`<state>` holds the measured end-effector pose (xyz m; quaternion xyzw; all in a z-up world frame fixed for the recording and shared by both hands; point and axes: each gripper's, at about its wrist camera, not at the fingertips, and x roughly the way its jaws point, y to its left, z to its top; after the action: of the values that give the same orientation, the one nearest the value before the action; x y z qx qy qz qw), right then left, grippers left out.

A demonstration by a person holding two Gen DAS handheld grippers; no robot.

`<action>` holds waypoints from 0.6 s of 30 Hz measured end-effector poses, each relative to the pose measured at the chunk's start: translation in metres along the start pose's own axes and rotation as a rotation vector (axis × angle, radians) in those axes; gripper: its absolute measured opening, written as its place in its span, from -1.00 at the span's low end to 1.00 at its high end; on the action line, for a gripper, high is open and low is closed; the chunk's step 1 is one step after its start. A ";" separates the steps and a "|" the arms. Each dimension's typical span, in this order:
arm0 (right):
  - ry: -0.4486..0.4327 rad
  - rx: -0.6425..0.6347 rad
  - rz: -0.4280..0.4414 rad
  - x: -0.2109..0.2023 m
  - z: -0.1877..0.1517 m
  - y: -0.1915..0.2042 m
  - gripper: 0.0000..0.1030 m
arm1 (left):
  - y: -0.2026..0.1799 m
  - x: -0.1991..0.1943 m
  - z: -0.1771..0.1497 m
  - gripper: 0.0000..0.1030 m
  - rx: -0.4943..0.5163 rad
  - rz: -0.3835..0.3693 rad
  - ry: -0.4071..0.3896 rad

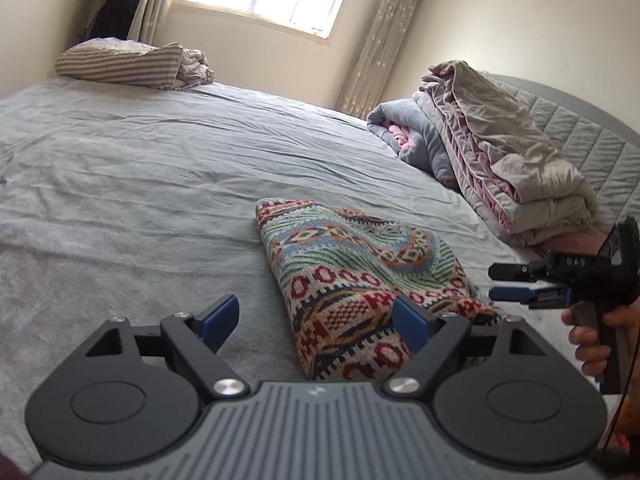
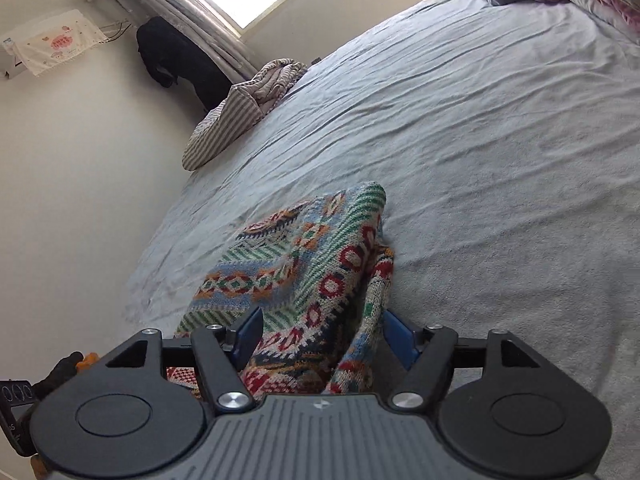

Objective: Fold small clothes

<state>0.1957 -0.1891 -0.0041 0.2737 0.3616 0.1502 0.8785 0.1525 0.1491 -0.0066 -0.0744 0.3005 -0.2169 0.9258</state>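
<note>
Patterned knit garment [image 1: 360, 280] folded on bed [image 1: 140, 184], long axis running away from both grippers. Left gripper [image 1: 316, 320] jaws apart, empty, garment ahead-right. Right gripper [image 2: 320, 336] jaws apart, straddling near edge, nearer.

A broad stretch of grey bedsheet [image 1: 132, 184] is lying bare to the left of and beyond the folded patterned knit [image 1: 360, 280], offering open passage for a gripper across most of the mattress. On the right, a stack of folded quilts [image 1: 508, 152] is rising high against the quilted headboard [image 1: 576, 128], blocking that side, with only a narrow strip of sheet running between it and the knit. The right gripper [image 1: 494, 282] is occupying that strip, close to the knit's near right corner. At the far left corner a striped bundle [image 1: 128, 64] is sitting near the wall [image 2: 80, 184], which is closing off that edge of the bed
</note>
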 end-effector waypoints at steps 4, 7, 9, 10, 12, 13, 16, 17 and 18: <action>0.027 -0.034 0.086 -0.010 -0.007 0.013 0.26 | -0.026 0.004 -0.016 0.61 0.148 -0.008 0.056; 0.111 -0.019 0.041 0.015 -0.007 0.022 0.12 | -0.036 0.011 -0.025 0.58 0.214 0.024 0.068; 0.165 -0.009 -0.049 0.034 -0.015 0.025 0.09 | -0.040 0.022 -0.027 0.55 0.239 0.053 0.083; 0.177 -0.001 -0.053 0.039 -0.016 0.023 -0.01 | -0.041 0.029 -0.027 0.49 0.248 0.067 0.090; 0.174 0.007 -0.029 0.047 -0.019 0.022 -0.39 | -0.039 0.038 -0.028 0.20 0.259 0.082 0.099; 0.143 -0.016 -0.023 0.046 -0.019 0.027 -0.56 | -0.039 0.042 -0.028 -0.34 0.260 0.098 0.091; 0.041 -0.081 0.011 0.030 -0.014 0.041 -0.65 | -0.036 0.031 -0.028 -0.54 0.185 0.143 0.027; 0.002 -0.098 0.030 0.021 -0.012 0.045 -0.66 | -0.035 0.026 -0.029 -0.55 0.179 0.164 0.015; -0.017 -0.106 0.047 0.016 -0.012 0.044 -0.67 | -0.032 0.023 -0.032 -0.56 0.174 0.163 0.024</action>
<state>0.1952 -0.1419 0.0065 0.2363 0.3390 0.1873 0.8912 0.1393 0.1100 -0.0362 0.0337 0.2969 -0.1669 0.9396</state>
